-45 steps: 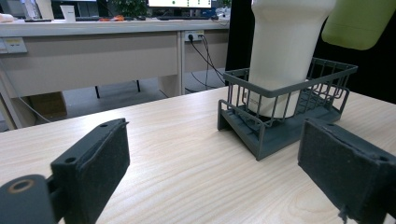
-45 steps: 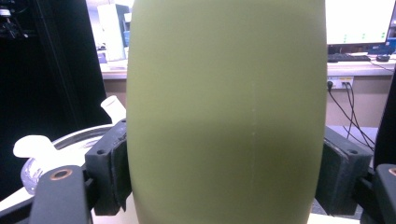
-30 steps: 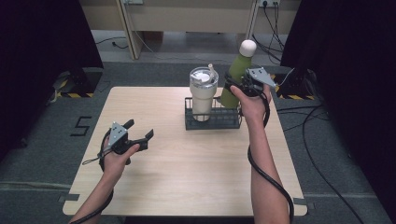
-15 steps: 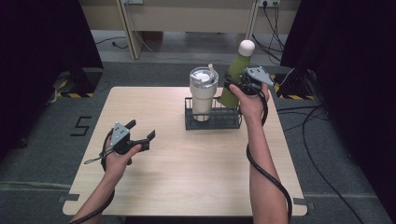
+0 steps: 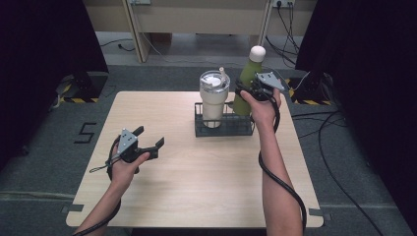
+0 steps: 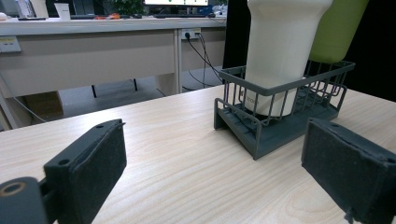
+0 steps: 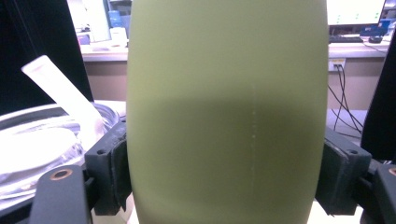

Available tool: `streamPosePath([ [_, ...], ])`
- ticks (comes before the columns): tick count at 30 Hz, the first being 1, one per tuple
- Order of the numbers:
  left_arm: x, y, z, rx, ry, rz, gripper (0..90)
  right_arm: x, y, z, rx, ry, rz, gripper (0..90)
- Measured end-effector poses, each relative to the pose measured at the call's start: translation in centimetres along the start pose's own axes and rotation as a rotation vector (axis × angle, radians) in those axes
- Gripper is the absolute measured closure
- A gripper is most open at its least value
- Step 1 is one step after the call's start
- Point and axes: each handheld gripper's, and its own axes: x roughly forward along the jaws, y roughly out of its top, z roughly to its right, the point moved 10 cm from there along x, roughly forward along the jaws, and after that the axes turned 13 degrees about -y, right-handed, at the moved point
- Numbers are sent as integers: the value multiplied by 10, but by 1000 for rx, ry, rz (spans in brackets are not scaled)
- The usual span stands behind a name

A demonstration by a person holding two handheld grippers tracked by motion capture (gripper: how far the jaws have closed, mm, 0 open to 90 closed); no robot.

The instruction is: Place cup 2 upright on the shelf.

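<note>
In the high view my right gripper [image 5: 244, 91] is shut on a tall green bottle [image 5: 250, 73] with a white cap, held at the right end of a dark wire basket [image 5: 223, 129]. The bottle's base is about level with the basket rim; I cannot tell whether it rests inside. In the right gripper view both pads press the sides of the green bottle [image 7: 226, 112]. A cream tumbler [image 5: 214, 98] with a clear lid and straw stands in the basket's left part. My left gripper [image 5: 150, 136] hovers open over the table's left side, pointing at the basket [image 6: 275, 126] and the tumbler [image 6: 280, 51].
The light wooden table [image 5: 196, 187] has free surface in front of and left of the basket. The basket sits near the far edge. Cables lie on the floor at the right. A desk [image 6: 93, 42] stands beyond the table.
The green bottle has come down a little and shifted slightly left in my right gripper. My left gripper has barely moved.
</note>
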Motion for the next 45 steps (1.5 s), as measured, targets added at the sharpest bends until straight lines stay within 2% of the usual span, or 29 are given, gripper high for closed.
streamPosePath([
  [23,4,-4,7,2,-17,-8,61,13,-26,1,-33,-41,-41,215],
  [35,5,-5,7,2,-17,-11,61,18,-34,-4,-48,-38,-53,215],
  [45,4,-6,6,0,-16,-13,61,22,-50,-5,-65,-42,-78,215],
])
